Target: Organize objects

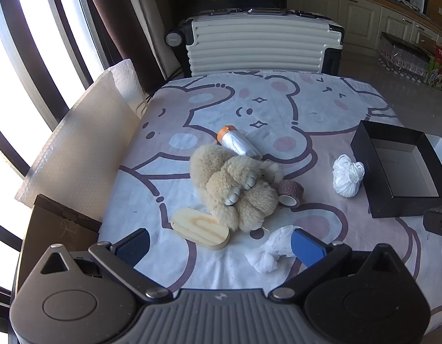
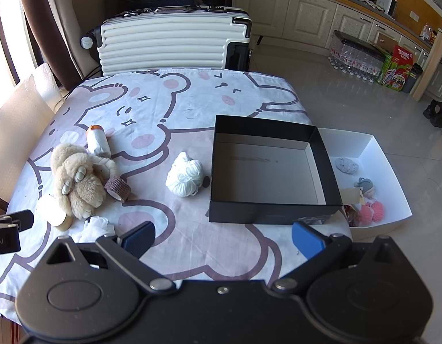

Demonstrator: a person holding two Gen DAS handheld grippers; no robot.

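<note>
A beige plush toy (image 1: 235, 189) (image 2: 77, 180) lies mid-table on the cartoon tablecloth (image 1: 221, 109). Behind it lies a silver bottle with an orange cap (image 1: 238, 143) (image 2: 98, 140). A brown tape roll (image 1: 291, 192) (image 2: 117, 189) touches the plush, and a wooden oval block (image 1: 200, 229) (image 2: 56, 215) rests in front of it. White yarn (image 1: 348, 179) (image 2: 185, 177) sits beside the empty black box (image 1: 361, 154) (image 2: 266, 215). A white mesh cloth (image 1: 272, 250) (image 2: 96, 228) lies near the front. My left gripper (image 1: 221, 246) hangs open above the near table. My right gripper (image 2: 222, 240) is open before the box.
A white ribbed suitcase (image 1: 264, 48) (image 2: 169, 48) stands behind the table. Bubble wrap (image 1: 83, 154) leans at the left edge. A white tray (image 2: 393, 172) holding small knitted toys sits right of the black box. Packs of bottles (image 2: 358, 57) stand on the floor by the cabinets.
</note>
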